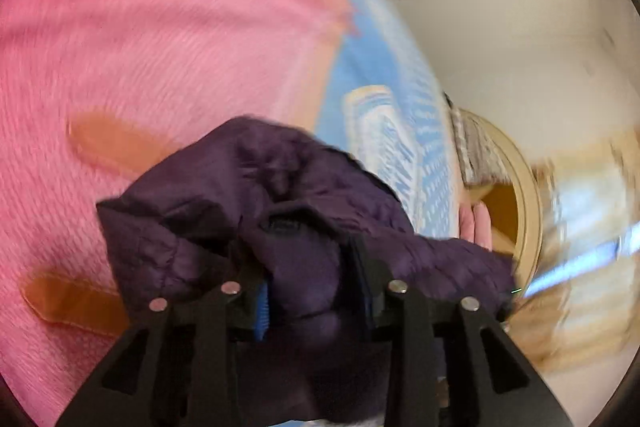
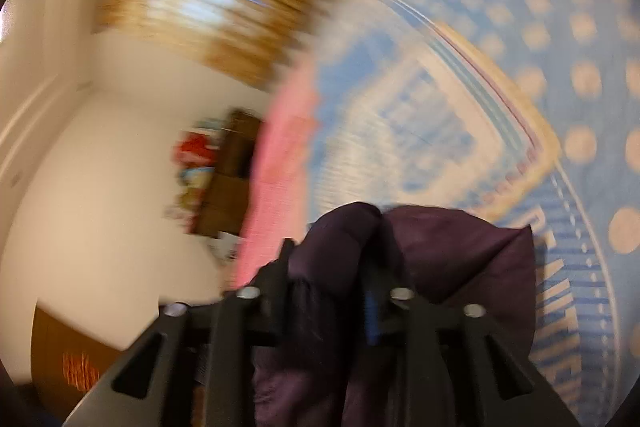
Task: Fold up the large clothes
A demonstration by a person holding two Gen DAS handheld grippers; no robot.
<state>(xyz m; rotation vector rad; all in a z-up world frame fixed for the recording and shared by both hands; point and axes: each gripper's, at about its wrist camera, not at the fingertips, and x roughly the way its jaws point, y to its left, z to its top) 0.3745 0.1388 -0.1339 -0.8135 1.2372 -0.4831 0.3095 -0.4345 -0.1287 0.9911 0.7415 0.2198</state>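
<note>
Dark purple quilted garment [image 1: 280, 195], prob a puffer jacket, is bunched up & off the surface, a wad of it caught in each gripper. Left gripper [image 1: 306, 287]: fabric fills the gap btwn the fingers, pads pressing on it, so gripping the jacket. Right gripper [image 2: 328, 291]: same, a thick fold clamped btwn its fingers, rest of the cloth spilling out toward 3 o'clock.

In left wrist view the jacket sits at 6 o'clock, pink knit blanket [image 1: 160, 47] spreading behind it from 9 to 12, blue patterned bedspread [image 1: 384, 107] at 1–2 o'clock, a round tan basket [image 1: 528, 211] w/ grey cloth at 3. A hand [image 1: 476, 223] shows just beside the jacket's edge at 3 o'clock. Right wrist view: bedspread w/ dots fills 12–4, white wall & a blurred window at 10–11.

Progress, my read: early. No neat fold visible, jacket still crumpled, not laid flat. Left to do: spread it out, fold sleeves & body
</note>
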